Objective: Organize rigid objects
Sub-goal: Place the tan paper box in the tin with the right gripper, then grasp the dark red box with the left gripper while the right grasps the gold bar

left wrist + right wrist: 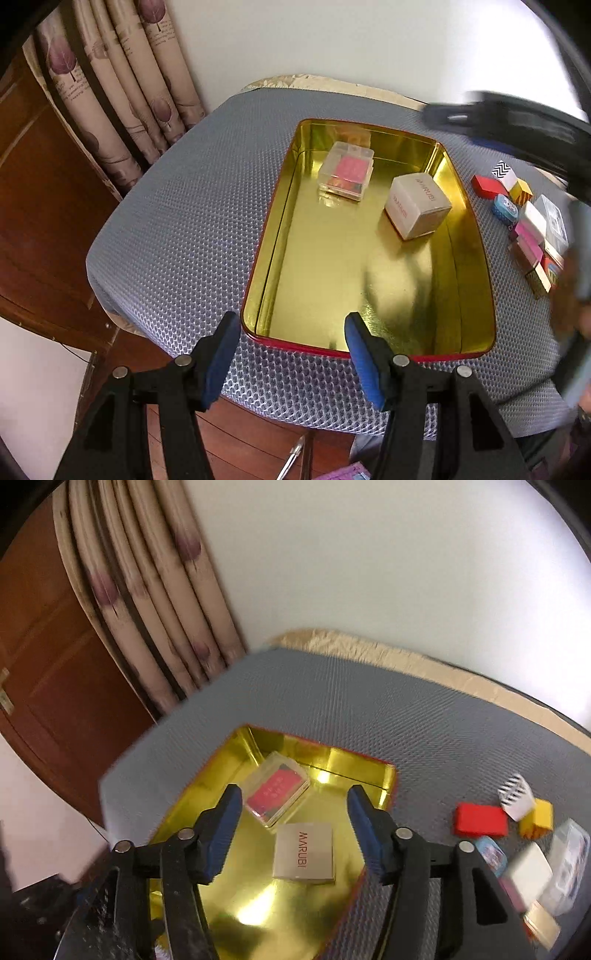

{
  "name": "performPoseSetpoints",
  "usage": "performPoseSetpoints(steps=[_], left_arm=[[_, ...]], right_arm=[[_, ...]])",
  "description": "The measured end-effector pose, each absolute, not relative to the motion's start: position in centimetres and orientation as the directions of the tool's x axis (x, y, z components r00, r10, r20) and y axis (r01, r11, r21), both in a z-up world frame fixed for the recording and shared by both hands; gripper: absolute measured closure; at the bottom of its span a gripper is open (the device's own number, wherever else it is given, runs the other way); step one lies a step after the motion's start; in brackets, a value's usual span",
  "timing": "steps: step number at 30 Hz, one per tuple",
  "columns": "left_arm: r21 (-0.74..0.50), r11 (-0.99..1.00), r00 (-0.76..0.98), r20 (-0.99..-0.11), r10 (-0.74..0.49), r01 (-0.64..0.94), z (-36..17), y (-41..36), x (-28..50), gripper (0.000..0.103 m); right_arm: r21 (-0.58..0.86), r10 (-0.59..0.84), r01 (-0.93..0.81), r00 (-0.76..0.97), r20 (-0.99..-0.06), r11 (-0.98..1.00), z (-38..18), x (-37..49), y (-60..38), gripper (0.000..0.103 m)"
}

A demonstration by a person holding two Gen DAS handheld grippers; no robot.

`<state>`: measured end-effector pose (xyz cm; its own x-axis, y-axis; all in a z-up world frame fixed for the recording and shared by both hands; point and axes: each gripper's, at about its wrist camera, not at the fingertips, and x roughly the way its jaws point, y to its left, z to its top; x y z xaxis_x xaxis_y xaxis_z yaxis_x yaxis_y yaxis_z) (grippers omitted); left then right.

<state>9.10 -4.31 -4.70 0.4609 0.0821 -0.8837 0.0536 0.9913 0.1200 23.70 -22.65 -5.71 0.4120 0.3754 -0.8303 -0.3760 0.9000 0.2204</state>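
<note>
A gold tin tray (476,288) with a red rim lies on a grey mesh mat (177,229). In it sit a clear plastic case (347,171) with pink contents and a grey MARUBI box (417,205). My left gripper (291,350) is open and empty above the tray's near rim. In the right wrist view my right gripper (293,827) is open and empty above the tray (236,901), over the clear case (277,794) and the MARUBI box (304,851). Part of the right tool (517,125) shows blurred in the left wrist view.
Small boxes lie on the mat right of the tray: a red one (487,186) (480,819), a zigzag-patterned one (503,173) (515,795), a yellow one (537,818), a blue tin (505,208) and several others. Curtains (122,92) and a wooden door (55,657) stand at the left.
</note>
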Motion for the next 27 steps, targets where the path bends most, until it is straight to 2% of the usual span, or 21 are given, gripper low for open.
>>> performPoseSetpoints(steps=[3,8,9,13,16,20,24,27], left_arm=[[0.128,0.99,0.467,-0.88,0.084,0.062,-4.5,-4.8,8.8,0.043],[0.16,0.983,0.496,-0.863,0.095,0.089,-3.6,-6.2,7.9,0.043],[0.168,0.981,0.506,-0.857,0.099,0.093,-3.4,-6.5,7.7,0.043],[0.184,0.976,0.555,-0.827,0.089,0.119,-1.9,-8.1,6.7,0.043],[0.181,0.971,0.565,-0.823,0.061,0.158,-1.3,-9.9,6.0,0.043],[0.183,0.955,0.548,-0.836,0.026,0.233,-1.3,-13.3,5.5,0.043],[0.208,0.926,0.549,-0.836,0.001,0.315,-1.4,-17.3,4.9,0.043],[0.146,0.912,0.498,-0.864,-0.071,0.383,-1.8,-19.6,5.0,0.043]], right_arm=[[0.195,0.353,-0.339,0.505,-0.788,0.92,-3.1,20.4,-26.8,0.026],[-0.002,0.131,-0.214,0.606,-0.785,0.977,-2.2,14.3,-36.7,0.02],[-0.048,0.08,-0.19,0.61,-0.788,0.981,-2.4,13.5,-38.3,0.017],[-0.217,-0.132,-0.077,0.586,-0.799,0.973,-4.0,10.6,-45.6,0.017],[-0.243,-0.22,0.031,0.553,-0.804,0.969,-4.9,9.0,-51.3,0.017],[-0.231,-0.266,0.133,0.519,-0.812,0.964,-6.0,7.8,-55.6,0.017],[-0.224,-0.276,0.163,0.495,-0.824,0.961,-7.1,7.8,-56.3,0.016],[-0.21,-0.255,0.145,0.509,-0.822,0.967,-7.3,8.4,-56.0,0.01]])
